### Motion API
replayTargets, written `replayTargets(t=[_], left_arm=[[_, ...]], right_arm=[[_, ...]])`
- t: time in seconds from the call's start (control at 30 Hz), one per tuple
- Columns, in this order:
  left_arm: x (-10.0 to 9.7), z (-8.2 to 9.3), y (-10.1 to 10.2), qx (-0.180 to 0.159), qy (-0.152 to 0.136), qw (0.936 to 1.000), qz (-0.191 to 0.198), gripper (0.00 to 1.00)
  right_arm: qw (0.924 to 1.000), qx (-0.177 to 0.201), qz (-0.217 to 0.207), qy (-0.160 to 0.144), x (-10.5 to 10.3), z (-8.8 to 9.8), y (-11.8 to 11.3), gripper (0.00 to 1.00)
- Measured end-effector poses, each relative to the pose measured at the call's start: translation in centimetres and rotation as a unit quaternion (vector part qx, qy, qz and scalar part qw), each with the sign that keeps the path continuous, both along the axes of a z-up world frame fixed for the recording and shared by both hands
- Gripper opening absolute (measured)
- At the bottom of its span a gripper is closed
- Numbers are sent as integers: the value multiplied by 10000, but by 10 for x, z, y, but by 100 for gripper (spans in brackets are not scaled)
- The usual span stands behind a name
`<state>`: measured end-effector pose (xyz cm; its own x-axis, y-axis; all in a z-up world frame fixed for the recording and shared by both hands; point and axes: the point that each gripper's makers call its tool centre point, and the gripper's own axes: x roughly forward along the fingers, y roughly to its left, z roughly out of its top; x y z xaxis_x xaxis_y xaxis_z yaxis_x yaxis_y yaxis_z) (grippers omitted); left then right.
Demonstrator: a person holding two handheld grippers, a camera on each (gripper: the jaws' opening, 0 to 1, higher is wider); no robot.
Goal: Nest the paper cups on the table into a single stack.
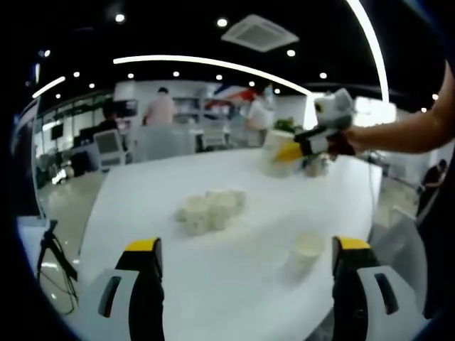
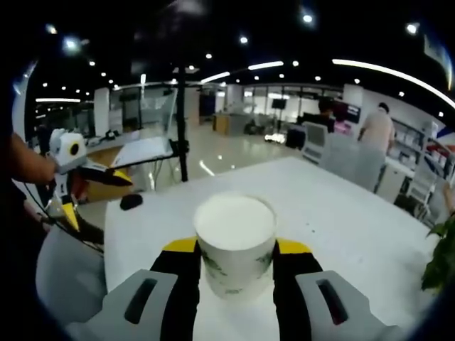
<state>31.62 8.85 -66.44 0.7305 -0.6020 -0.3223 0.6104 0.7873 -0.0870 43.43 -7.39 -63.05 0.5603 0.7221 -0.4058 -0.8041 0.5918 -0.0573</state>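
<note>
A loose cluster of white paper cups point(image 1: 210, 209) lies mid-table on the white table point(image 1: 156, 234). One single cup point(image 1: 306, 252) stands upright close to the inner side of my left gripper's right jaw. My left gripper point(image 1: 245, 249) is open wide above the near table edge and holds nothing. Farther back, my right gripper point(image 1: 302, 145) holds a cup point(image 1: 274, 153) in the air above the table. In the right gripper view, that gripper point(image 2: 234, 249) is shut on a white paper cup point(image 2: 234, 227) with a green print, mouth up. The left gripper point(image 2: 96, 193) appears at the left, jaws apart.
A small black object point(image 2: 130, 201) lies on the far table corner near a dark tripod pole point(image 2: 181, 121). A green plant point(image 2: 441, 263) stands at the right edge. People, chairs and desks are in the background beyond the table.
</note>
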Motion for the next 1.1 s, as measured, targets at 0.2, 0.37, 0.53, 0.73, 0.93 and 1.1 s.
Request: replayTargets(t=[0.2,0.37,0.53,0.73,0.93,1.1], left_arm=[[4,6,-1,-106,-16,9999,5,98],[8,9,-2,-235,-13,9997,61,97],[11,10,-8,-284,34,9996,36,97],[16,23,-23,-358,-27,9993,-131,97],[15,23,-37,-355,-11,9987,-356,96],[12,23,-43,-387,-26,9980,-496,97]], right_arm=[[9999,-29,138,-21,-14,4,5,37],[9998,3,177,-37,-21,8,5,37],[9997,82,221,-40,-29,13,7,37],[9993,190,307,-64,-44,22,13,37],[9981,188,575,-102,-66,31,22,37],[9969,267,743,-55,-81,35,25,37]])
